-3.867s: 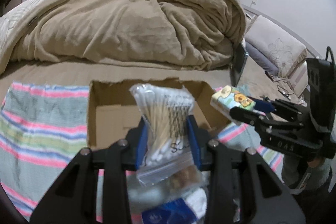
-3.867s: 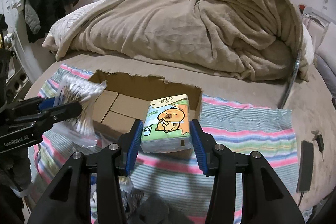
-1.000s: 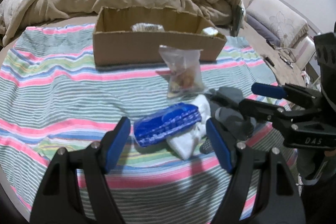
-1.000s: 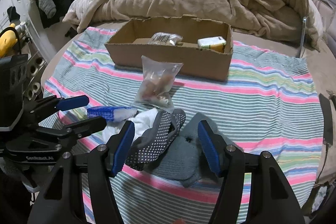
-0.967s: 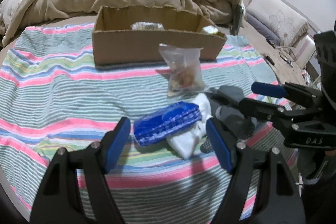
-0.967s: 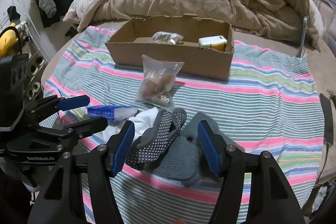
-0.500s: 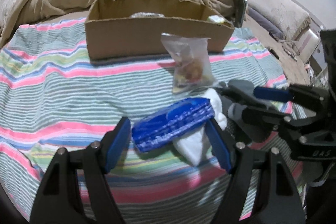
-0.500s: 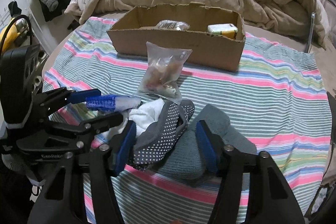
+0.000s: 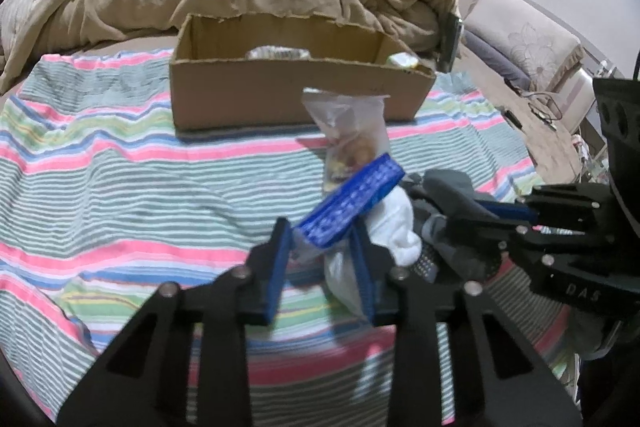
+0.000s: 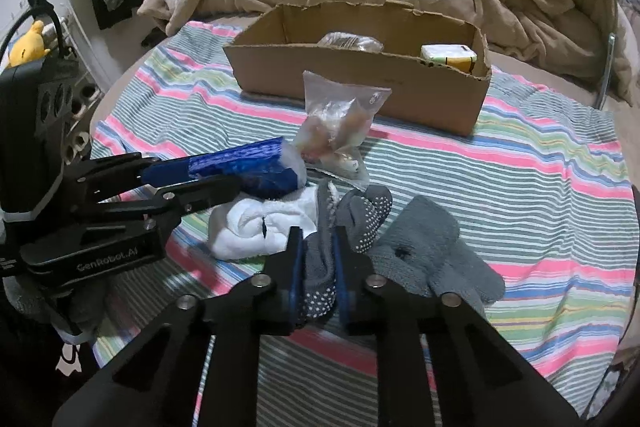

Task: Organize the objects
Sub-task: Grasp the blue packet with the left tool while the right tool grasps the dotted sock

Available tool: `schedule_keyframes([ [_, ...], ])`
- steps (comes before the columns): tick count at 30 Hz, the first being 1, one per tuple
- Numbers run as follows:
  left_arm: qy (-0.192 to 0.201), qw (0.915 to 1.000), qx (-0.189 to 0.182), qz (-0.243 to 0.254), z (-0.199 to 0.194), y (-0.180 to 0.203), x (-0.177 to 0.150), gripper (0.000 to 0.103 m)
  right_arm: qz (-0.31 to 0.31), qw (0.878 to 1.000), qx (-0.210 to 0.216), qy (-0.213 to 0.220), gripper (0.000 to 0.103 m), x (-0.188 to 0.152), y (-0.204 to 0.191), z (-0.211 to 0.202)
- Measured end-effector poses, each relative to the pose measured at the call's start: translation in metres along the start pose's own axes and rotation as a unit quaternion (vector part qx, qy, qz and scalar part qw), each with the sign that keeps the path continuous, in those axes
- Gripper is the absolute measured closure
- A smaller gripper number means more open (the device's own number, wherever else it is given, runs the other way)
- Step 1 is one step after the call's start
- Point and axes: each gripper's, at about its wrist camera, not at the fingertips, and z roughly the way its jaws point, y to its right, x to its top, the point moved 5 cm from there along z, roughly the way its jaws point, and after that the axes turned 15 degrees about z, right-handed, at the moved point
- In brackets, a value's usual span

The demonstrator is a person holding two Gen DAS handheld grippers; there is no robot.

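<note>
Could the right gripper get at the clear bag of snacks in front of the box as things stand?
Probably not yet: the right gripper is shut on the dotted grey sock, so its jaws are occupied. The clear bag itself lies uncovered just beyond, in front of the cardboard box.

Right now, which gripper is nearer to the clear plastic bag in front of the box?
Left. The left gripper holds the blue pack beside the clear plastic bag; the right gripper grips the dotted grey sock closer to the person.

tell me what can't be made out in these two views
- Box contents: the front wall hides all but the tops of a clear bag and a tissue pack, both views.
- Snack bag: contents blurred behind plastic.
- Blue pack: print blurred; left gripper covers its near end.
- Dotted sock: right gripper covers its middle.
</note>
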Motion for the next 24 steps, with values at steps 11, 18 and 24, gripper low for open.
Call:
schedule_keyframes([
  [11, 0.021, 0.9996, -0.008, 0.015, -0.012, 0.009, 0.006, 0.09, -0.003, 1.0, 0.002, 0.026, 0.095, 0.011, -0.002, -0.022],
  [18, 0.016, 0.9994, -0.02, 0.024, -0.007, 0.015, 0.011, 0.091, -0.001, 0.999, -0.003, 0.033, 0.096, 0.016, 0.0, -0.029],
  [24, -0.028, 0.9985, -0.017, 0.044, 0.021, 0.017, 0.013, 0.073, 0.03, 1.0, -0.002, 0.0, 0.088, 0.008, 0.01, -0.013],
])
